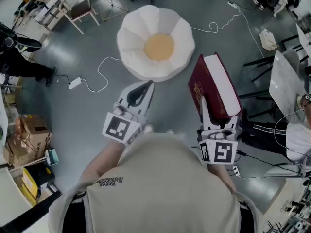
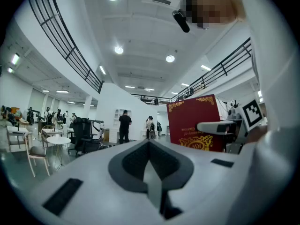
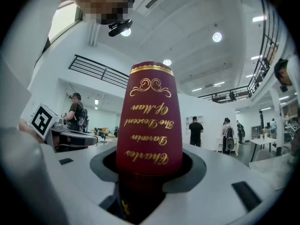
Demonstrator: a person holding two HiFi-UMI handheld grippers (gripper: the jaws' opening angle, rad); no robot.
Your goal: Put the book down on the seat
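Note:
A thick dark red book [image 1: 214,86] with gold lettering stands upright in my right gripper [image 1: 216,112], which is shut on its lower end. In the right gripper view the book's spine [image 3: 150,121] rises between the jaws of the right gripper [image 3: 149,167] and hides what lies straight ahead. The seat [image 1: 138,42], white and petal-shaped with an orange cushion [image 1: 159,46] in its middle, rests on the floor ahead of both grippers. My left gripper [image 1: 140,92] hangs just short of the seat's near rim, its jaws together and holding nothing. The left gripper [image 2: 151,165] also sees the book [image 2: 194,123] to its right.
White cables [image 1: 104,67] and a power adapter [image 1: 74,83] lie on the grey floor left of the seat. Chairs [image 1: 80,8] stand at the back left, cardboard boxes [image 1: 26,135] at the left edge. A table [image 1: 286,84] and a seated person [image 1: 291,135] are at the right.

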